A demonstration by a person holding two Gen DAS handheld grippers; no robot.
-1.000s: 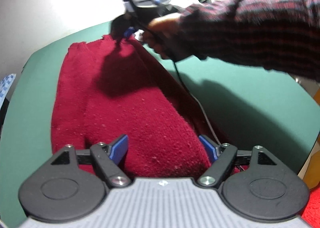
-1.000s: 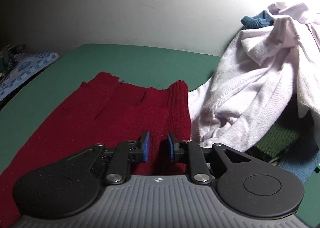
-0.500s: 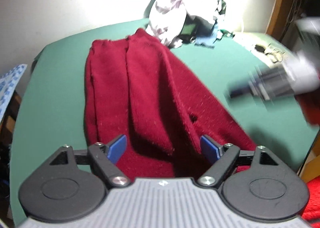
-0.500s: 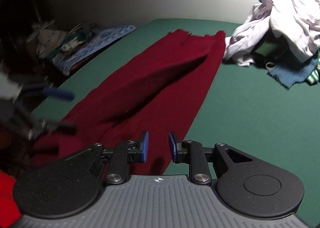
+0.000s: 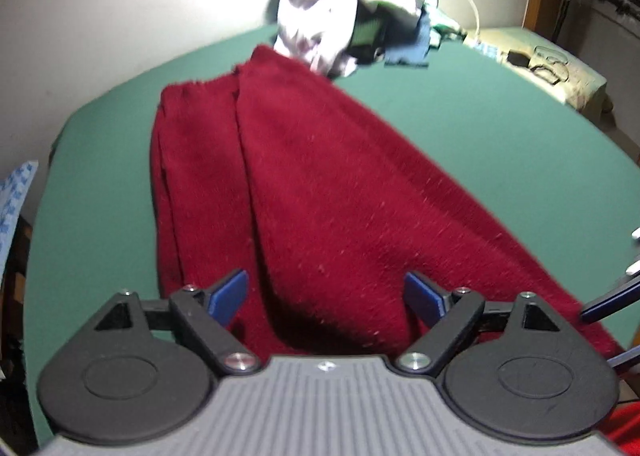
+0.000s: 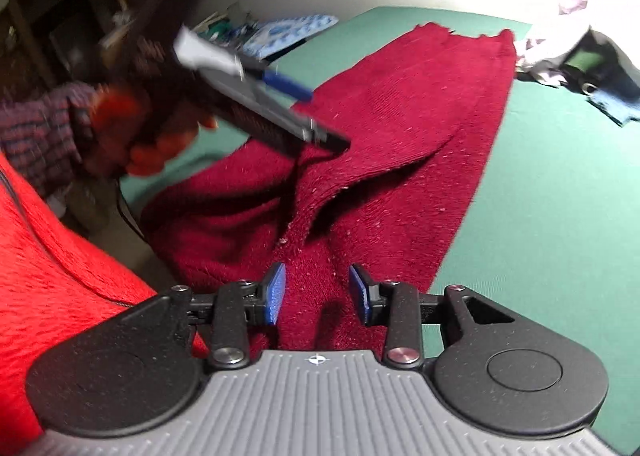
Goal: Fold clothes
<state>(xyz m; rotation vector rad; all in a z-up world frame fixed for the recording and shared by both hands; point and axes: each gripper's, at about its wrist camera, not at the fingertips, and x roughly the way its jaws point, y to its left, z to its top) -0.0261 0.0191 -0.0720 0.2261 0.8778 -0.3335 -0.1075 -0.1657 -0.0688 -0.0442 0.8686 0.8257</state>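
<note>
Left wrist view: a dark red knitted garment point(image 5: 320, 191) is lying lengthwise on a green counter point(image 5: 500, 135), partly folded, with long ridges running away from the camera. The left claw point(image 5: 326, 294) is hovering over the garment's near end with its blue pads spread wide apart and nothing pinched between them. At the far end of the counter, just beside the garment's far edge, a heap of pale and dark clothes point(image 5: 344, 31) is sitting against a light wall point(image 5: 120, 15). Right wrist view: the right claw point(image 6: 316, 294) is pointing down at the near end of the same garment, its jaws opening, the knit lying below the gap and not pressed by the pads. To the left, a hand point(image 6: 144, 135) in a plaid sleeve point(image 6: 36, 135) is holding the other, blurred tool above the garment. A bright red cloth point(image 6: 60, 276) is filling the lower left corner.
</note>
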